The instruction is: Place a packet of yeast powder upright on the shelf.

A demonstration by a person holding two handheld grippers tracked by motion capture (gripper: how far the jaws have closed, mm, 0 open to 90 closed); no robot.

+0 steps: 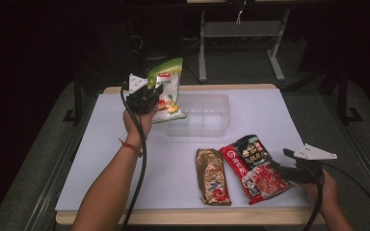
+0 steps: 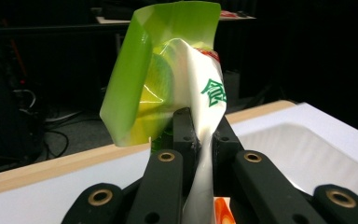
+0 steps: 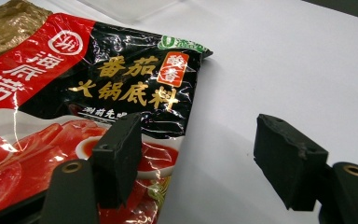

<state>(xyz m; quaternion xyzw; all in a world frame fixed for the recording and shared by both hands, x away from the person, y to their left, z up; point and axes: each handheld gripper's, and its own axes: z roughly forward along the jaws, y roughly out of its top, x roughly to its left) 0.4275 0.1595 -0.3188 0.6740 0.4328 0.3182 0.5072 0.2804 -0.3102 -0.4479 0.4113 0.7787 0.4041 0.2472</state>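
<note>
A green and white pouch [image 1: 167, 89] is pinched between the pressed-together jaws of the left gripper [image 1: 150, 92] and is held up off the table, at the near-left corner of a clear plastic bin [image 1: 207, 115]; in the left gripper view the film is seen crumpled between the pads, its green top folded over above them. The bin is set toward the far side of the white table top [image 1: 101, 163], and part of its left wall is covered by the hanging pouch. Nearer the person, a brown and gold packet [image 1: 213, 176] is laid flat, and just beside it, to its right, a red and black sauce packet [image 1: 253, 166] is laid at an angle, the two edges close together. The right gripper [image 1: 282, 168] is rested low at the right edge of that sauce packet with its jaws spread; one pad is seen over the packet's corner, the other over bare table. The white top is bordered by a wooden edge [image 1: 188, 217]. Beyond it a dark room is seen, with grey floor and a metal table frame [image 1: 241, 43].
</note>
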